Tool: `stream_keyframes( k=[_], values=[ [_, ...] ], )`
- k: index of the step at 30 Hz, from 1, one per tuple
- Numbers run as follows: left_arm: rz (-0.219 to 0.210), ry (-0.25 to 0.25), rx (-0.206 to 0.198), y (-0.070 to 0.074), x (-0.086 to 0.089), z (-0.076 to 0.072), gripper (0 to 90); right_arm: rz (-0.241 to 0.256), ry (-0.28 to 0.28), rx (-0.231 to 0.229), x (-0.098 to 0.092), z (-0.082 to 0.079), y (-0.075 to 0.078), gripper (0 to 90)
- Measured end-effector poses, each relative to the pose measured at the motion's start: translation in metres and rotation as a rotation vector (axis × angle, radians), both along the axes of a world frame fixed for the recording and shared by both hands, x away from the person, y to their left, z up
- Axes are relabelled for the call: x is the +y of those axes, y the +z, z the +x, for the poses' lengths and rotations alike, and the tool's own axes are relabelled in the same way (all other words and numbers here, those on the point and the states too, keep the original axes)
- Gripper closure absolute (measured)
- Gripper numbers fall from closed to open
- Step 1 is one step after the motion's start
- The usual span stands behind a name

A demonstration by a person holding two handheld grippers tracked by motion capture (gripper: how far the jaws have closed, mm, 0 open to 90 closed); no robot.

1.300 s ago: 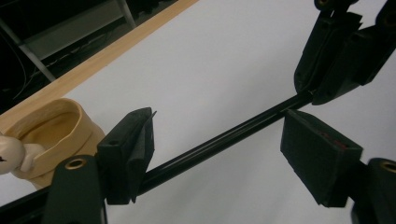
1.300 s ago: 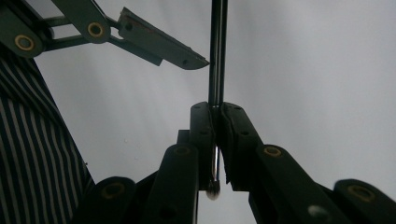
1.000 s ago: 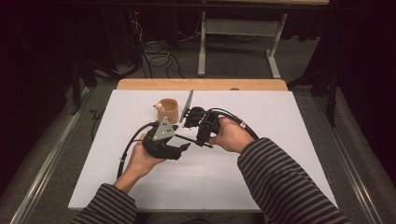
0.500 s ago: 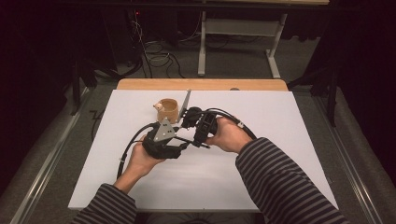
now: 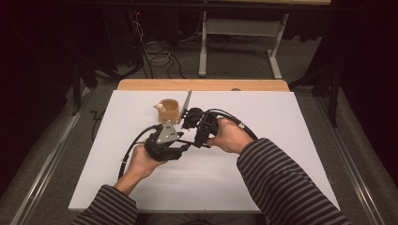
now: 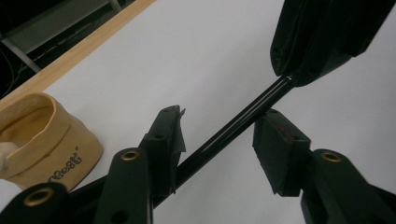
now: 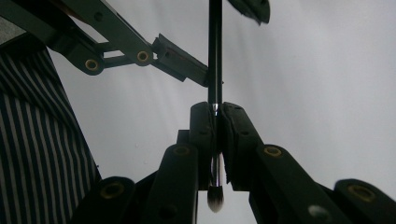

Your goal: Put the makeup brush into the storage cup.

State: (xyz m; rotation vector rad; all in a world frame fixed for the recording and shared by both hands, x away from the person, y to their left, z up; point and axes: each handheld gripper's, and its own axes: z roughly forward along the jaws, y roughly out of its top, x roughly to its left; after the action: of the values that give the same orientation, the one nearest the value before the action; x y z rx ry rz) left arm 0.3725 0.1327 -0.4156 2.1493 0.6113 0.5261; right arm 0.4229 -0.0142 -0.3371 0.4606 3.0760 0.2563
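Observation:
My right gripper (image 7: 215, 112) is shut on a thin brush with a black handle (image 7: 215, 56); its bristle tip (image 7: 215, 198) sticks out behind the jaws. My left gripper (image 6: 219, 140) is open, its jaws standing on either side of the brush handle (image 6: 233, 128). One pad (image 6: 170, 137) lies against or very near the handle and the other stands apart. In the high view both grippers meet over the middle of the white table, the left gripper (image 5: 187, 145) pointing right and the right gripper (image 5: 198, 140) pointing down-left.
A tan fabric cup (image 5: 169, 110) stands just behind the grippers, also seen at the left of the left gripper view (image 6: 42, 135). A thin grey strip (image 5: 187, 105) rises beside it. The white tabletop (image 5: 263, 187) has a wooden back edge (image 5: 202, 85).
The right hand has edged slightly toward the left gripper. The brush stays held in the right gripper.

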Motion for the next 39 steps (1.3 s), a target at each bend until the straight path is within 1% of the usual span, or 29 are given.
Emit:
stream_keyframes(
  k=[2, 3, 4, 5, 7, 8, 9, 10, 11, 13, 14, 16, 17, 19, 20, 21, 23, 24, 25, 26, 28, 29, 30, 32, 33, 34, 36, 39],
  values=[
    [0.01, -0.011, 0.008, 0.0, -0.001, 0.0, 58.6, 0.012, 0.003, -0.008, 0.0, 0.0, 0.0, 85.2],
    [0.015, -0.014, 0.01, 0.0, -0.001, 0.0, 62.4, 0.02, 0.0, -0.01, -0.001, 0.001, 0.001, 85.1],
    [0.019, -0.022, 0.015, 0.0, -0.002, 0.0, 62.4, 0.02, 0.0, -0.01, -0.001, 0.001, 0.001, 85.1],
    [0.033, -0.033, 0.023, 0.0, -0.003, 0.0, 65.5, 0.024, 0.002, -0.012, -0.001, 0.001, 0.002, 84.9],
    [0.038, -0.038, 0.027, 0.0, -0.004, -0.001, 66.7, 0.026, 0.002, -0.011, -0.001, 0.001, 0.002, 84.7],
    [0.05, -0.044, 0.025, 0.001, -0.004, -0.001, 67.9, 0.028, 0.001, -0.013, -0.001, 0.001, 0.002, 84.6],
    [0.053, -0.055, 0.024, 0.001, -0.004, -0.002, 70.1, 0.028, 0.002, -0.014, -0.001, 0.001, 0.003, 84.1],
    [0.053, -0.055, 0.024, 0.001, -0.004, -0.002, 71.5, 0.028, 0.002, -0.014, -0.001, 0.001, 0.003, 84.1],
    [0.049, -0.067, 0.028, 0.0, -0.005, -0.002, 72.9, 0.036, -0.002, -0.018, -0.003, 0.001, 0.005, 83.4],
    [0.048, -0.074, 0.028, 0.0, -0.005, -0.002, 75.3, 0.052, -0.006, -0.019, -0.004, 0.002, 0.007, 82.8],
    [0.052, -0.092, 0.027, 0.0, -0.007, -0.004, 76.8, 0.058, -0.01, -0.021, -0.005, 0.002, 0.008, 82.2],
    [0.057, -0.098, 0.029, 0.001, -0.008, -0.005, 79.7, 0.059, -0.009, -0.022, -0.005, 0.003, 0.01, 81.7],
    [0.059, -0.105, 0.031, 0.001, -0.01, -0.006, 79.7, 0.068, -0.012, -0.028, -0.006, 0.003, 0.01, 81.0],
    [0.067, -0.123, 0.037, 0.0, -0.011, -0.006, 81.9, 0.072, -0.018, -0.029, -0.006, 0.003, 0.011, 79.5],
    [0.071, -0.129, 0.044, 0.0, -0.012, -0.007, 83.3, 0.075, -0.018, -0.034, -0.005, 0.004, 0.011, 74.9],
    [0.074, -0.129, 0.047, 0.0, -0.013, -0.007, 83.3, 0.075, -0.018, -0.034, -0.005, 0.004, 0.011, 74.9],
    [0.072, -0.125, 0.054, -0.001, -0.012, -0.006, 83.4, 0.078, -0.021, -0.03, -0.004, 0.003, 0.011, 71.8],
    [0.07, -0.124, 0.058, -0.001, -0.012, -0.005, 83.5, 0.079, -0.022, -0.041, -0.004, 0.003, 0.01, 67.1],
    [0.071, -0.124, 0.059, -0.001, -0.011, -0.005, 83.5, 0.079, -0.022, -0.041, -0.004, 0.003, 0.01, 67.1],
    [0.072, -0.123, 0.062, 0.0, -0.011, -0.005, 83.4, 0.08, -0.023, -0.047, -0.004, 0.004, 0.011, 65.0],
    [0.07, -0.125, 0.066, 0.0, -0.011, -0.005, 83.4, 0.101, -0.031, -0.057, -0.004, 0.005, 0.012, 61.5],
    [0.074, -0.127, 0.067, -0.001, -0.011, -0.004, 83.4, 0.128, -0.041, -0.063, -0.004, 0.005, 0.014, 57.9],
    [0.074, -0.127, 0.067, -0.001, -0.011, -0.004, 83.5, 0.128, -0.041, -0.063, -0.004, 0.005, 0.014, 57.9],
    [0.075, -0.123, 0.07, -0.001, -0.011, -0.004, 83.5, 0.135, -0.047, -0.077, -0.005, 0.005, 0.017, 55.5],
    [0.074, -0.12, 0.074, -0.001, -0.01, -0.003, 83.5, 0.149, -0.047, -0.09, -0.006, 0.005, 0.018, 54.6],
    [0.074, -0.12, 0.082, -0.001, -0.01, -0.003, 83.5, 0.173, -0.063, -0.102, -0.008, 0.004, 0.021, 53.4],
    [0.076, -0.121, 0.093, -0.002, -0.009, -0.002, 83.5, 0.173, -0.064, -0.109, -0.009, 0.005, 0.023, 52.8],
    [0.069, -0.125, 0.111, -0.002, -0.008, 0.0, 83.5, 0.201, -0.075, -0.133, -0.013, 0.004, 0.027, 52.3]
  ],
)
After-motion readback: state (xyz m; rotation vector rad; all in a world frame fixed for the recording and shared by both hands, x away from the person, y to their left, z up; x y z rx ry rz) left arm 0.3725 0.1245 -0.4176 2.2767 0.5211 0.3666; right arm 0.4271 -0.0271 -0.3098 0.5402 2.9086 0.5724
